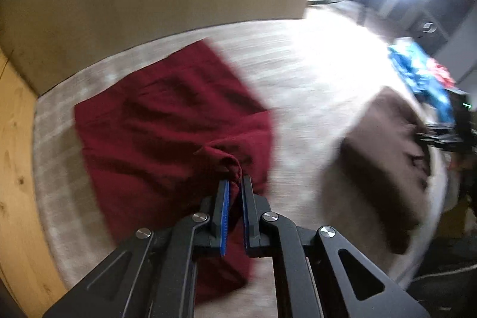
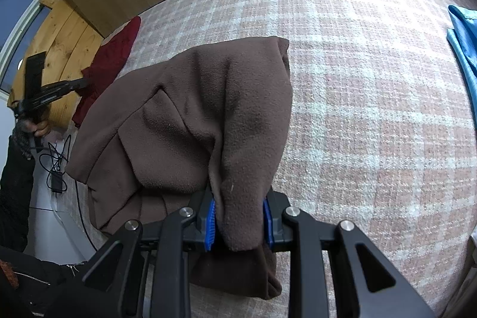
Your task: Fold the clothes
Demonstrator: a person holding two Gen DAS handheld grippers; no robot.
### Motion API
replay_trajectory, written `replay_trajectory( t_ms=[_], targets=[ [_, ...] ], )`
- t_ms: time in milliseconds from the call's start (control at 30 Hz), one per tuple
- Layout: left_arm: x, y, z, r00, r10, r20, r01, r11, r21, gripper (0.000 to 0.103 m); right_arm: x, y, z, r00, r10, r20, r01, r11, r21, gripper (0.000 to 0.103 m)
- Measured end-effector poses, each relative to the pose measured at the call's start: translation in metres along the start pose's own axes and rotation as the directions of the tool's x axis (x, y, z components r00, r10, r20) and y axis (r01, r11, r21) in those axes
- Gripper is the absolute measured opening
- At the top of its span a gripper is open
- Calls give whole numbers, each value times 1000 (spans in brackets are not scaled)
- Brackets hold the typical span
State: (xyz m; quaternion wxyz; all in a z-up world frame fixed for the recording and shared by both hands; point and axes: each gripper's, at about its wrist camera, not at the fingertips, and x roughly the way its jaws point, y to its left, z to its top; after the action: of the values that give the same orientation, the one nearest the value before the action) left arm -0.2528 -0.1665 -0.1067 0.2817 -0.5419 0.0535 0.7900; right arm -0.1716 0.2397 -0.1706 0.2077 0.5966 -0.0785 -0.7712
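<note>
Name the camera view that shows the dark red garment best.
The left wrist view: the dark red garment lies spread across the rug, the left gripper pinching its edge. The right wrist view shows only a strip of it behind the brown fleece.

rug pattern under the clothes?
Pink-and-white plaid rug; clearest in the right wrist view.

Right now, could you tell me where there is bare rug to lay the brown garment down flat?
The widest bare patch of plaid rug lies between the brown fleece and the blue clothes. It is crowded toward the red garment, close beside the fleece.
</note>
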Motion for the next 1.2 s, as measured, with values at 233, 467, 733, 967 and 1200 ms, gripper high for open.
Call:
replay_trajectory(
  t_ms=[233,467,733,967,1200],
  targets=[
    [-17,-91,-29,998,-52,-33,56,989,136,30,-1,0,1,1000,7,-2,-7,1000,-5,25],
    [-14,-61,-35,999,-40,-8,40,998,-44,31,-2,-2,0,1000,23,0,-23,1000,-17,25],
    [4,-130,-61,986,-164,9,163,968,-190,40,-4,-3,1,999,38,-13,-38,998,-45,28],
    [25,-182,-56,1000,-23,10,25,976,-217,57,-5,-7,2,999,45,-22,-47,996,-79,33],
    [62,-180,-61,998,21,-66,-40,954,-299,56,-2,-22,-2,997,65,-29,-66,997,-49,57]
  ],
)
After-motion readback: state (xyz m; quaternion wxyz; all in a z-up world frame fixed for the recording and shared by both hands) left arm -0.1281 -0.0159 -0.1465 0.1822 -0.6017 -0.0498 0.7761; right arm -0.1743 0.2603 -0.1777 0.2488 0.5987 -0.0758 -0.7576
